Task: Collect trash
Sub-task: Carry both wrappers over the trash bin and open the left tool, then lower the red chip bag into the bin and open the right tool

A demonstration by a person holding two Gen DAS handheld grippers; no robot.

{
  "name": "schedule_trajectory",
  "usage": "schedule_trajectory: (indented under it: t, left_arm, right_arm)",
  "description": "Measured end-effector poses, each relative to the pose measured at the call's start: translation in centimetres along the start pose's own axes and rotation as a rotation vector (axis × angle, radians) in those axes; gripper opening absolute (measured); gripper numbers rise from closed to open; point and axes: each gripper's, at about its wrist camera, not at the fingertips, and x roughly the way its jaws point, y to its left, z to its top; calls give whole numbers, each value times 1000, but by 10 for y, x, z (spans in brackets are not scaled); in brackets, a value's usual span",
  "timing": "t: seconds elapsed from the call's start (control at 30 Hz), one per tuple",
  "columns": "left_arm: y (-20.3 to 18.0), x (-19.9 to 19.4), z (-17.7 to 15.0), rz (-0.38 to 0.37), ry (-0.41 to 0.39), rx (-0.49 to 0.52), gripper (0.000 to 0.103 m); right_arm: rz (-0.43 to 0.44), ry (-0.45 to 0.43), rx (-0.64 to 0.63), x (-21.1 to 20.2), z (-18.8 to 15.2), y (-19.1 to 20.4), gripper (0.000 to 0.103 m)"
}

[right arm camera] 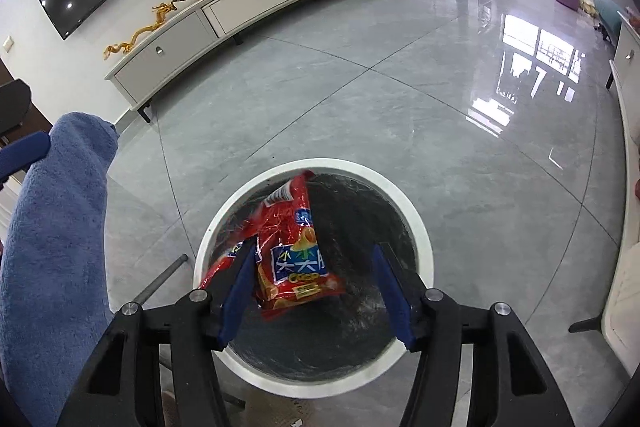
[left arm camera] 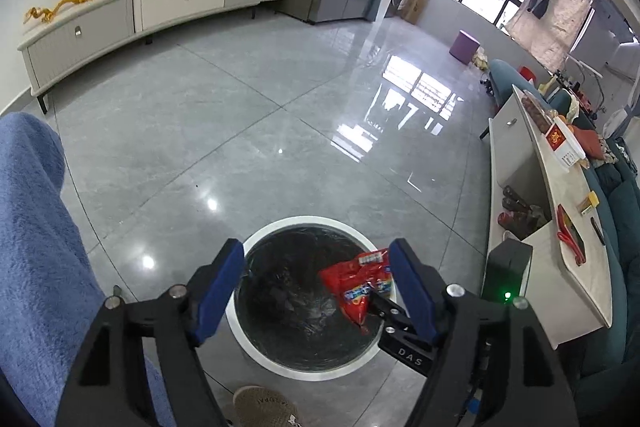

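Grey tiled floor (right arm camera: 360, 107) spreads under the white-rimmed trash bin (right arm camera: 420, 227) with its black liner. Over it I hold both grippers. My right fingers (right arm camera: 314, 291) stand apart, the red snack bag (right arm camera: 296, 251) loose between them, dropping in. My left fingers (left arm camera: 316, 291) gape, empty. Release step, I judge; next, fetch more trash.

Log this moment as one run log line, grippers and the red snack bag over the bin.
left gripper: open, empty | right gripper: open | red snack bag: loose over white bin, against one right finger | bin liner: black
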Motion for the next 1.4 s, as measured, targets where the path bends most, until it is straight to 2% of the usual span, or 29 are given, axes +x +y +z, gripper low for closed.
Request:
schedule_trajectory:
  t: [0.17,0.3,0.37,0.47,0.53,0.67,0.8,0.87,0.93,0.97,1.03,1.1,1.2,1.4]
  left_arm:
    - [-1,-30,-6,33,-80,5,73]
    - [5,-57,-13,40,-106,-15,73]
    - [9,-71,-18,38,-122,-27,73]
    - [17,-94,-25,40,-141,-33,73]
    - [23,-112,-31,47,-161,-34,73]
    - [32,-129,-36,51,-177,-54,73]
    - [39,-132,-41,46,-171,-72,73]
    - [42,-132,-43,41,-169,-76,73]
    - [44,-132,-45,34,-167,-81,73]
    - [45,-132,-45,31,-164,-86,73]
    - [47,-130,-45,26,-159,-95,73]
    - [49,-129,-45,24,-158,-100,73]
    - [53,-128,-47,22,-151,-106,73]
    - [52,-123,-49,23,-136,-105,73]
  right_arm:
    - [-16,-32,3,-22,0,-1,57]
    - [-37,-26,-24,-30,6,6,57]
    - [-38,17,-34,-22,9,10,61]
    - [-107,119,-46,-6,9,13,61]
    - [-115,174,-38,0,7,15,61]
    - [-137,221,-34,3,4,17,61]
    - [-49,253,25,1,7,15,65]
    - [-70,264,28,2,10,15,66]
    - [8,279,85,3,13,10,67]
    - [17,287,102,4,14,9,67]
    - [-32,293,99,6,16,7,67]
    - [11,309,139,10,16,3,68]
    - [-25,331,138,15,15,0,69]
    - [-9,362,148,18,11,-2,72]
